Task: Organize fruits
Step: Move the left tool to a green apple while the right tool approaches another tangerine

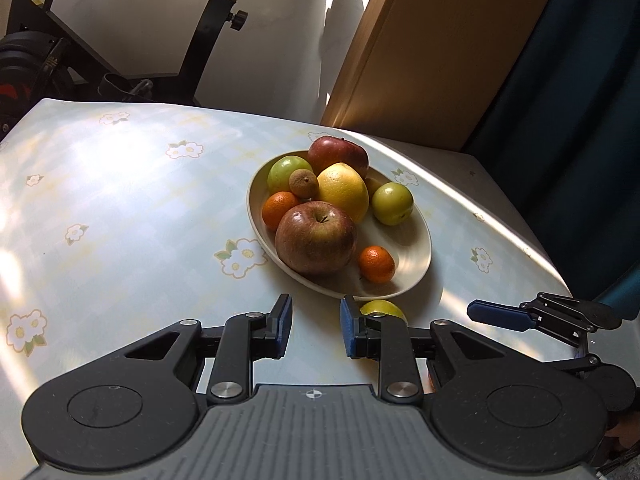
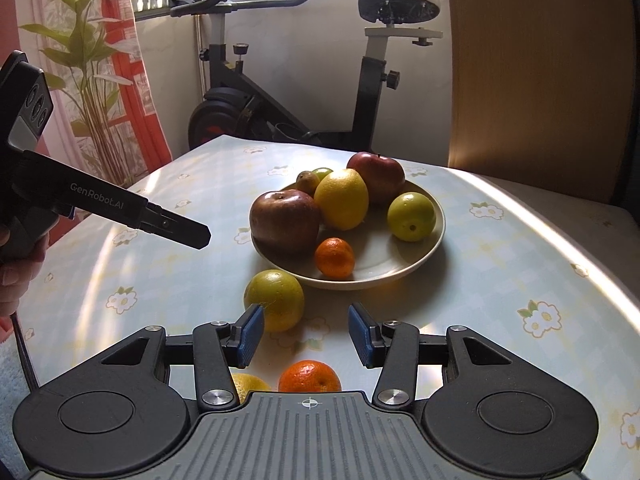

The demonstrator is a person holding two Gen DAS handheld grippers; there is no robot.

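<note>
**Hovering over a plate of fruit, both tools spread and empty**

Hanging low over the table [image 2: 520, 240], the right tool [image 2: 306, 334] has its blue-padded fingers [image 2: 251, 334] spread wide with nothing between them. A yellow-green citrus [image 2: 276, 294] lies on the flowered cloth just beyond its left finger, close to the near rim of the plate [image 2: 400, 268] but outside it. Nearer the camera, a mandarin [image 2: 309, 376] sits on the table between the fingers' bases, and a sliver of a yellow fruit [image 2: 250, 386] peeks out beside it, mostly hidden by the tool body.

The left tool [image 1: 316, 330] also hovers with its fingers parted and holding nothing. In the right wrist view it reaches in from the left edge, well above the cloth, held by a hand [image 2: 16, 268] at the frame's margin.

On the plate lie a large dark red apple [image 2: 284, 220], a lemon [image 2: 342, 198], a second red apple [image 2: 378, 176] behind it, a green fruit [image 2: 412, 216] at the right side, and a small mandarin [image 2: 335, 258] at the front. A brownish small fruit [image 2: 307, 181] and another green one [image 2: 322, 173] sit at the back. The left wrist view adds one more mandarin [image 1: 280, 208] tucked behind the big apple.

An exercise bike [image 2: 288, 92] stands behind the table, a potted plant [image 2: 92, 80] at the window, and a wooden panel [image 2: 532, 72] to the right.
</note>
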